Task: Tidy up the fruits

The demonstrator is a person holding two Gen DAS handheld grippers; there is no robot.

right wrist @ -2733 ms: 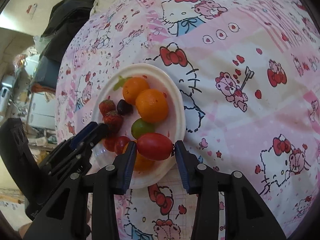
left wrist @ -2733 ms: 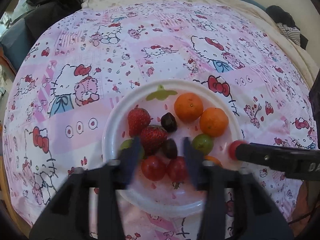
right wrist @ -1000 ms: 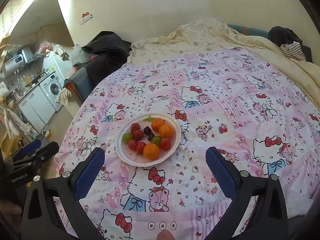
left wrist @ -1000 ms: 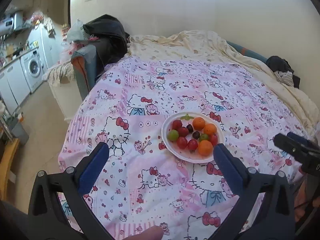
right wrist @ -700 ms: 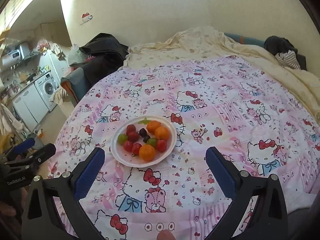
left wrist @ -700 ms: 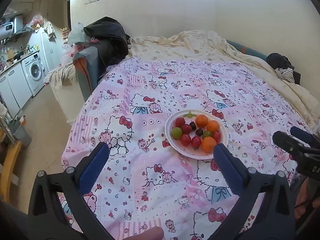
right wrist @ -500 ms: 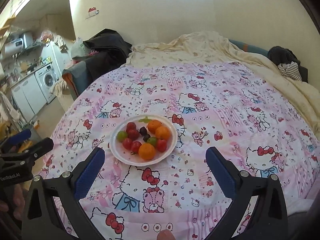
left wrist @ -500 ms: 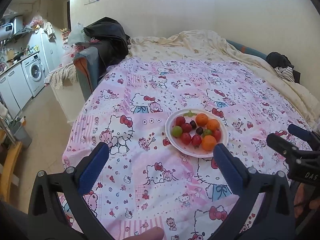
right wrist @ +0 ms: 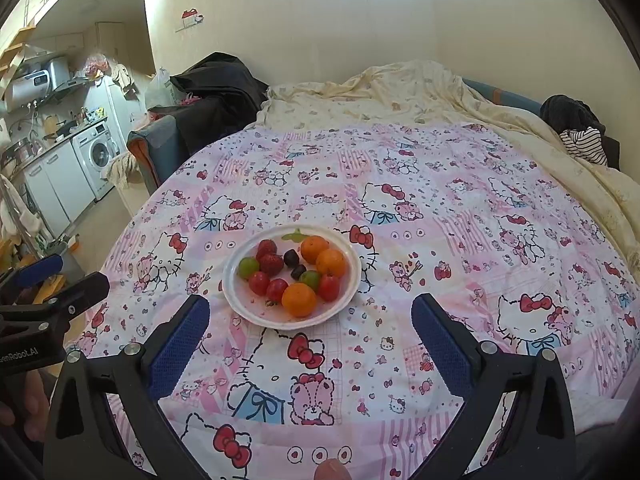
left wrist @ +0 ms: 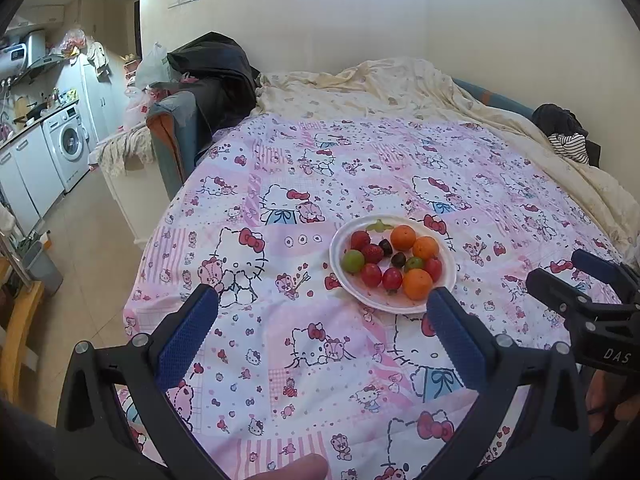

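A white plate rests on the pink cartoon-print bedspread, holding three oranges, strawberries, red tomatoes, green and dark fruits. One orange sits at the plate's near edge, with a red tomato beside it. My left gripper is open, well back from the plate, nothing between its fingers. My right gripper is open too, held back above the bedspread, the plate seen between its blue pads. Each gripper shows at the edge of the other's view.
A cream blanket covers the far side of the bed. Dark clothes lie on a chair at the far left, and a striped garment at the far right. A kitchen with a washing machine lies left.
The right gripper let go of the red tomato onto the plate. Both grippers opened wide and pulled far back and up from the plate. In the last second they only drifted slightly.
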